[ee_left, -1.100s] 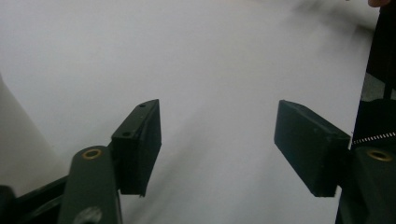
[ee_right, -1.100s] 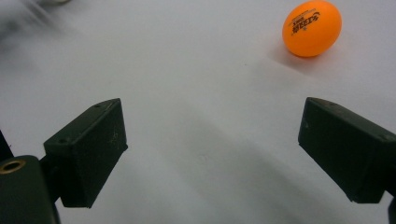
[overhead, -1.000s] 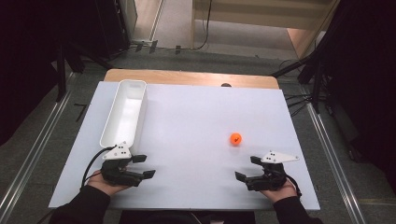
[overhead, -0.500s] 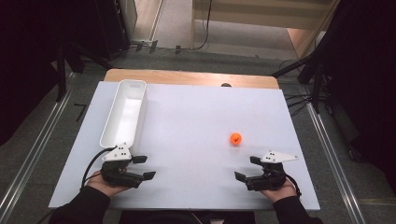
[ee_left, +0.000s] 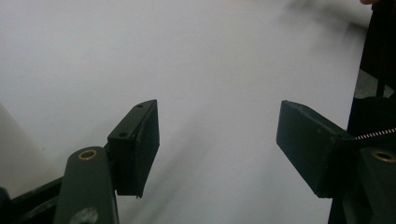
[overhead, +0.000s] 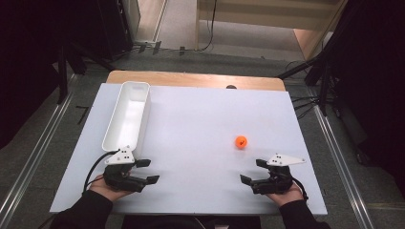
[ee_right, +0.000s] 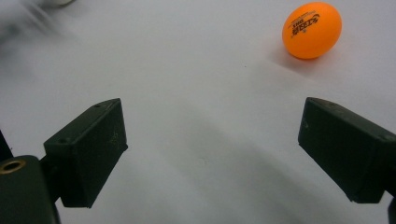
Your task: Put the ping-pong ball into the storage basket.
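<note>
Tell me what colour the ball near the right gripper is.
Orange, with dark printed lettering; the ball shows best in the right gripper view.

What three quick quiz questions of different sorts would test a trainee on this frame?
1. True or false: the orange ball is clamped in the right gripper.
2. Multiple choice: where does the white bin stand? A) the table's left side, beyond the left gripper; B) the right edge; C) between the two grippers.
3. Fill in: both grippers rest on the white table with their jaws ____.

Key
1. False: the ball lies free on the table, beyond the right gripper and apart from its jaws.
2. A.
3. Open, with nothing between them in either gripper view.
</note>
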{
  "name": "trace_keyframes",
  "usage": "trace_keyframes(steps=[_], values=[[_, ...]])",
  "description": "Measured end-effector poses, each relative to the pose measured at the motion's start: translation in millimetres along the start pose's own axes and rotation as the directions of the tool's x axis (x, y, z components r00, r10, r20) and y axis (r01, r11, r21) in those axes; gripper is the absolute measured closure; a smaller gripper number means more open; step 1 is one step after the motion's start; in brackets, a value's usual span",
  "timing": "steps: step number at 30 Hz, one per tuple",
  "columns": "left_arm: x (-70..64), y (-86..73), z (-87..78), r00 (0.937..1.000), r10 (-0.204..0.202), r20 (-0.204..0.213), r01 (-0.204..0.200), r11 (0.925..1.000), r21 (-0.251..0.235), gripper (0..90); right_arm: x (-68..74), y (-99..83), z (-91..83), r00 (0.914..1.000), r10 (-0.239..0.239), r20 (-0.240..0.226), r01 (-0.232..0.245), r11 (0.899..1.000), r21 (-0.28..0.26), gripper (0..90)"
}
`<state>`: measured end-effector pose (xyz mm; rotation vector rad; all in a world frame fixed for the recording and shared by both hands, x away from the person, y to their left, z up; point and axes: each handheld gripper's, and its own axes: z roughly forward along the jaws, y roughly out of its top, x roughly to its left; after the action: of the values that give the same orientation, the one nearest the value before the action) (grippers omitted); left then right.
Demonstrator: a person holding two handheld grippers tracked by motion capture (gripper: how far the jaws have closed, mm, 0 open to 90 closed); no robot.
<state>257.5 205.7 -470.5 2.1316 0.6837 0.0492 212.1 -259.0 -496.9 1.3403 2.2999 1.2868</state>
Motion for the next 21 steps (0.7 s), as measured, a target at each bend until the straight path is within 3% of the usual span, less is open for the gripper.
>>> trace_keyframes(steps=[13,21], values=[[1.2,1.0,2.1,0.9999,-0.011,0.013,0.011,0.9999,0.011,30.6,-0.2,0.0,-0.1,1.0000,-0.001,-0.003,0.001,1.000,0.008,6.6],[-0.4,3.5,2.1,0.9999,0.007,0.013,-0.007,0.9999,0.012,30.5,0.1,0.7,1.6,0.9999,-0.009,-0.011,0.009,1.000,0.007,6.6]])
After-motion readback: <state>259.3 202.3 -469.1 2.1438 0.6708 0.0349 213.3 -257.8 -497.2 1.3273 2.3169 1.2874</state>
